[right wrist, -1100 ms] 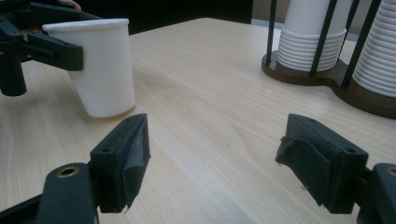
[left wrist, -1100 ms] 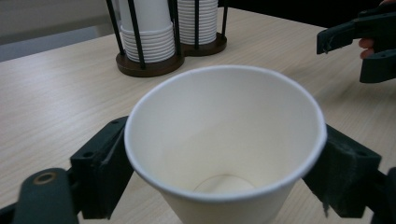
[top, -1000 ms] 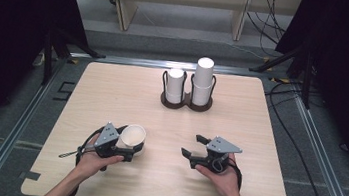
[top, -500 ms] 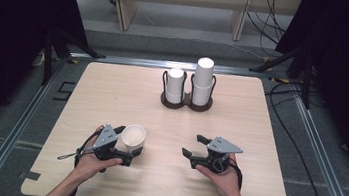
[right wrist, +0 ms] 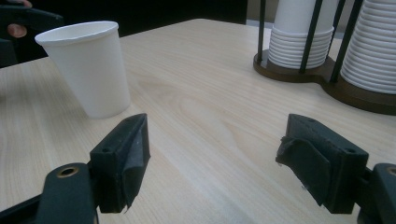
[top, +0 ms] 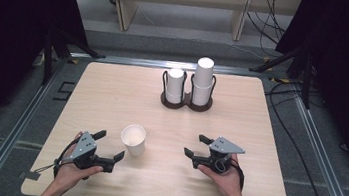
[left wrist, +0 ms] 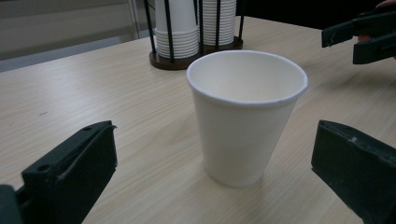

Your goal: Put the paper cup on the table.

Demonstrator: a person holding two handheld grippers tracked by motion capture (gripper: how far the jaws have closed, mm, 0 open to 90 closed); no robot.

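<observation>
A white paper cup (top: 133, 140) stands upright and free on the wooden table (top: 112, 95), left of centre near the front. My left gripper (top: 111, 144) is open just behind it on the person's side, its jaws wide on either side of the cup (left wrist: 247, 112) without touching. My right gripper (top: 195, 145) is open and empty to the cup's right, resting low over the table. In the right gripper view the cup (right wrist: 88, 70) is far left, and the right gripper (right wrist: 217, 135) spans bare wood.
A dark two-slot cup holder (top: 185, 103) stands at the back centre with two stacks of white cups, a shorter one (top: 175, 85) and a taller one (top: 203, 81). Metal rails frame the table; cables trail on the floor at the right.
The left gripper, which was around the cup, has opened and drawn back toward the person. The cup now stands alone. The right gripper has hardly moved.
</observation>
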